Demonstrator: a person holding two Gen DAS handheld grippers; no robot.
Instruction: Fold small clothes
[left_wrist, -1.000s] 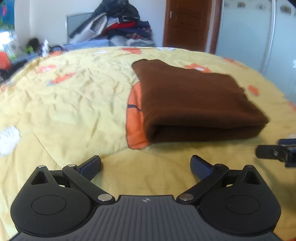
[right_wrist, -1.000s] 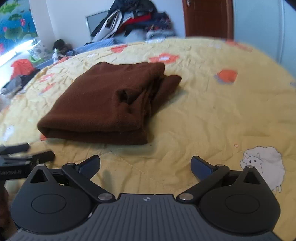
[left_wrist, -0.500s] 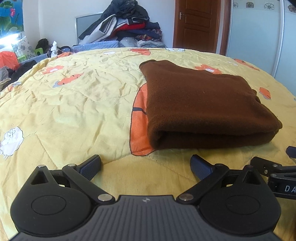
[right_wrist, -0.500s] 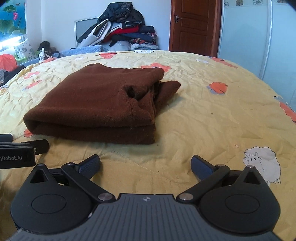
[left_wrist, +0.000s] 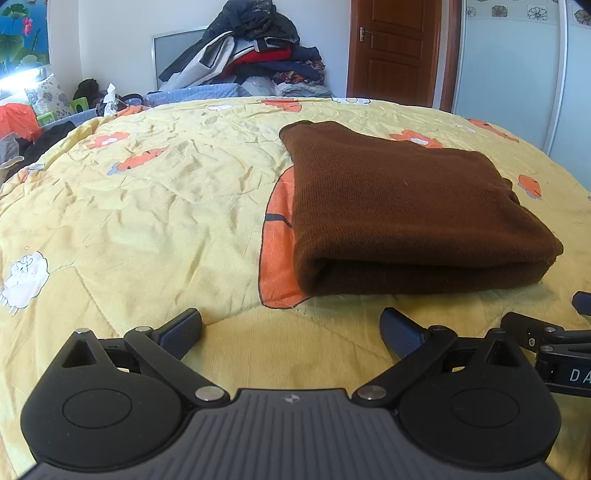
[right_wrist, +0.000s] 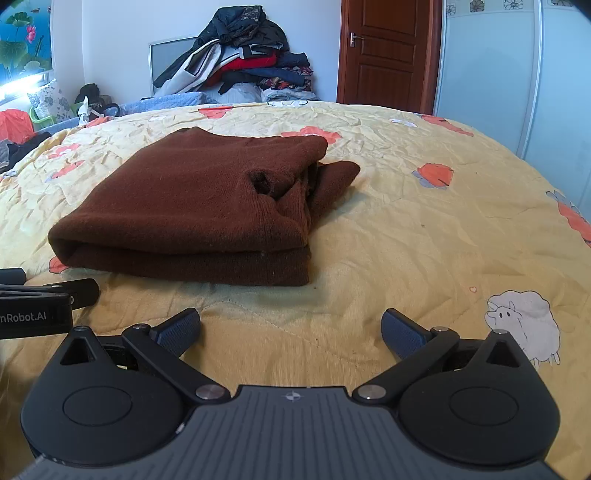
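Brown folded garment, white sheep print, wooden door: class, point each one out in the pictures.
Brown folded garment (right_wrist: 192, 199): right wrist view, top layer.
White sheep print (right_wrist: 524, 325): right wrist view, woolly body, on the quilt.
Wooden door (left_wrist: 393, 51): left wrist view, centre panel.

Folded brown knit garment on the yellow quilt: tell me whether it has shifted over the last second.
No. The folded brown knit garment still covers the same orange patch of the yellow quilt; only the cameras' framing changed.

Bare yellow bedspread (left_wrist: 147, 221) lying open left of folded brown garment (left_wrist: 406, 206) and right of it in right wrist view. Garment itself blocking bed centre. Clothes pile (right_wrist: 240, 70) crowding far edge, well apart.
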